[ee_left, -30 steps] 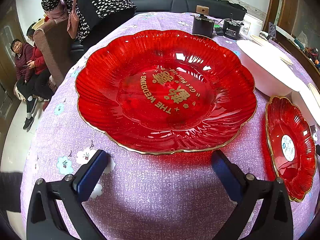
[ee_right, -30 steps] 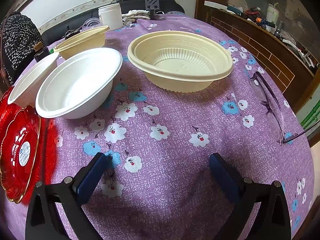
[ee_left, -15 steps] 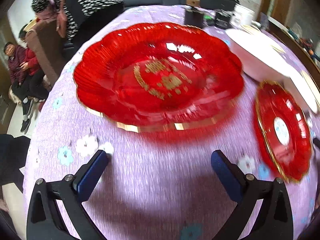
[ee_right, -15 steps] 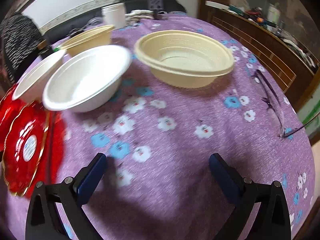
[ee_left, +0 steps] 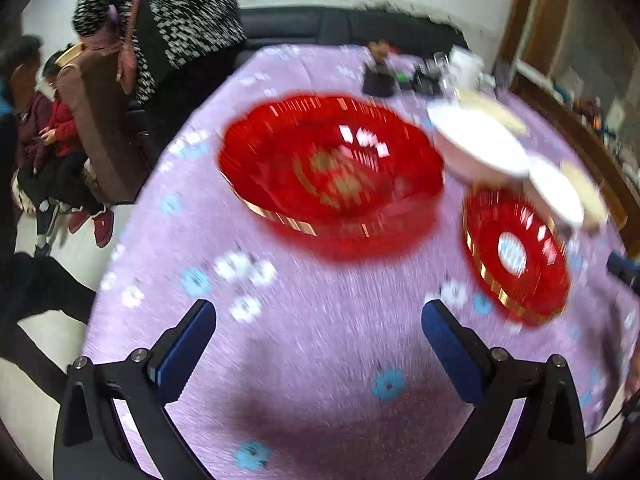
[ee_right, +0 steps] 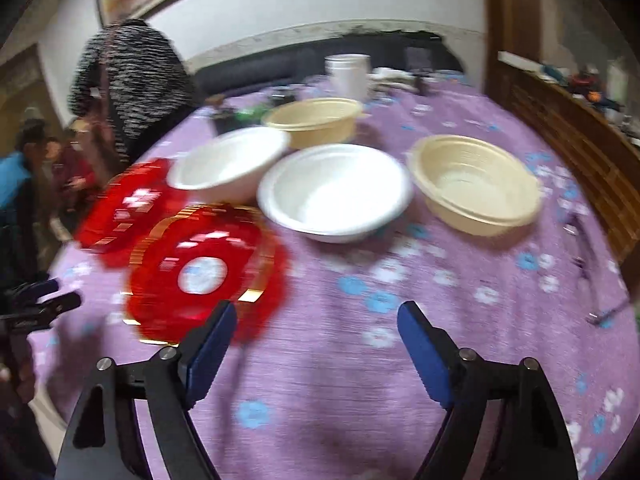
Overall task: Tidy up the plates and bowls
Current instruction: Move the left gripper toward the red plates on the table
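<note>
A large red glass plate (ee_left: 332, 172) with gold lettering lies on the purple flowered tablecloth (ee_left: 320, 320). A small red plate (ee_left: 516, 252) lies to its right, also in the right wrist view (ee_right: 204, 272). Two white bowls (ee_right: 336, 192) (ee_right: 228, 164) and two cream bowls (ee_right: 476, 184) (ee_right: 316, 120) stand behind. My left gripper (ee_left: 318, 340) is open and empty, well short of the large plate. My right gripper (ee_right: 316, 344) is open and empty, just right of the small red plate. Both views are motion-blurred.
A white jar (ee_right: 347, 76) and dark small items (ee_left: 380, 76) stand at the table's far end. Glasses (ee_right: 588, 264) lie near the right edge. A person in a speckled coat (ee_left: 172, 20) stands at the far left; others sit behind. A wooden sideboard (ee_right: 568, 120) runs along the right.
Both grippers have pulled back and risen, so plates and bowls look smaller and farther. The right view has swung left, bringing the small red plate near its left finger. The right jaws have narrowed slightly.
</note>
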Tool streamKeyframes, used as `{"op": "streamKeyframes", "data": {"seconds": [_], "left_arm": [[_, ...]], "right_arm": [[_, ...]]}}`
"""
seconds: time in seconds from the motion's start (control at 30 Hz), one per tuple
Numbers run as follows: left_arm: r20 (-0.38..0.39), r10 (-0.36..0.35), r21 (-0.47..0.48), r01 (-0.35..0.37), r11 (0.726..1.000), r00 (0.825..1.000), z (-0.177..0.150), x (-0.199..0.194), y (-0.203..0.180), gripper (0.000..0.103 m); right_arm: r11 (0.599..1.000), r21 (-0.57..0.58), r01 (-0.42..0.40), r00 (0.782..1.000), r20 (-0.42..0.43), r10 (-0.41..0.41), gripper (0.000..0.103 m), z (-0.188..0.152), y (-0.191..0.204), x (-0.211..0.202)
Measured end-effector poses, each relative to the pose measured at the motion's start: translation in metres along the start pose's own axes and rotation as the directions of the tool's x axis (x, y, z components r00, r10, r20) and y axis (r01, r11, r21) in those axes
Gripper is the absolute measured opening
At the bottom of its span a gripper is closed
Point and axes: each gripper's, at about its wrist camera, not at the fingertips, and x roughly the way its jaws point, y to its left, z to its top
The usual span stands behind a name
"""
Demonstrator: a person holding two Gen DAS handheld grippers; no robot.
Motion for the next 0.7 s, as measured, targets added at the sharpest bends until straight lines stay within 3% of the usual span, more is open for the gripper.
{"op": "streamKeyframes", "data": {"seconds": [0.13,0.3,0.37,0.5,0.53,0.57,0.6,0.7], "left_arm": [[0.028,0.031,-0.034,-0.03,0.999,0.999,0.023,-0.012,0.011,0.089],[0.008,0.04,-0.059,-0.04,0.997,0.999,0.051,-0.013,0.027,0.087],[0.005,0.045,-0.059,-0.045,0.997,0.999,0.058,-0.012,0.033,0.087],[-0.01,0.062,-0.074,-0.062,0.995,0.998,0.063,-0.007,0.048,0.087],[-0.01,0.06,-0.076,-0.061,0.995,0.998,0.066,-0.005,0.051,0.087],[-0.007,0.064,-0.083,-0.065,0.994,0.998,0.07,-0.001,0.057,0.087],[-0.014,0.073,-0.093,-0.074,0.993,0.997,0.074,0.003,0.061,0.087],[-0.033,0.06,-0.12,-0.063,0.991,0.998,0.085,0.016,0.075,0.071]], "right_arm": [[0.99,-0.023,-0.141,0.99,-0.016,0.141,0.082,0.022,0.032,0.005],[0.955,-0.025,-0.296,0.955,-0.023,0.295,0.079,0.053,0.075,0.014],[0.955,-0.035,-0.296,0.955,0.0,0.296,0.079,0.062,0.091,0.017],[0.95,-0.028,-0.312,0.949,-0.05,0.311,0.079,0.08,0.115,0.034],[0.947,-0.005,-0.322,0.945,-0.065,0.321,0.075,0.083,0.117,0.04],[0.942,0.013,-0.335,0.939,-0.079,0.335,0.059,0.085,0.12,0.045],[0.941,0.021,-0.337,0.936,-0.101,0.338,0.052,0.089,0.125,0.055],[0.947,0.055,-0.316,0.939,-0.125,0.321,0.049,0.094,0.13,0.072]]}}
